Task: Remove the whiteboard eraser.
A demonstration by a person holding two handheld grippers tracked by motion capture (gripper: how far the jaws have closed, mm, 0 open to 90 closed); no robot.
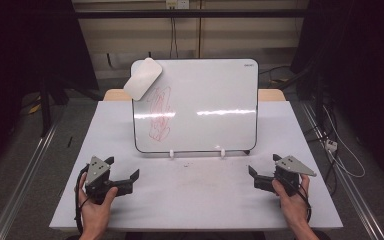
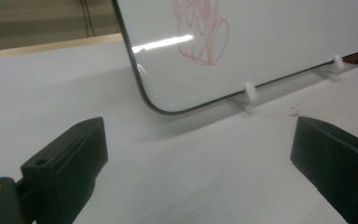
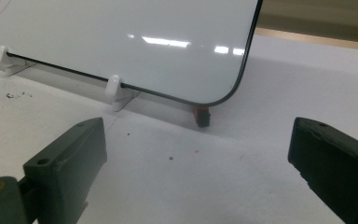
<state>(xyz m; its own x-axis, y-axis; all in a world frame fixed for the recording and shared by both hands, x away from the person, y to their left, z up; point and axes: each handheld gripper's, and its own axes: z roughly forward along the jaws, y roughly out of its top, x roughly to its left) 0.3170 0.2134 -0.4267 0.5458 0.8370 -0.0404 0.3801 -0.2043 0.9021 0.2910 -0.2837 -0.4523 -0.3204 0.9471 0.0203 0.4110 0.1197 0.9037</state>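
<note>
Dark surroundings frame a white table [image 1: 195, 195]; from above, the whiteboard [image 1: 205, 100] is propped on clips at the far middle for access, its eraser [image 1: 142, 78] stuck top left over red scribble [image 1: 159, 112]. Left gripper [image 2: 198, 158] view: jaws apart, empty. Right gripper [image 3: 198, 158] view: likewise, parked near.

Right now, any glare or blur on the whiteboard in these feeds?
High view: a bright strip of glare crosses the whiteboard beside the red scribble; the room around is dark. Left gripper view: a glare streak by the scribble, tongs soft. Right gripper view: small highlights on the board, near tongs blurred.
</note>
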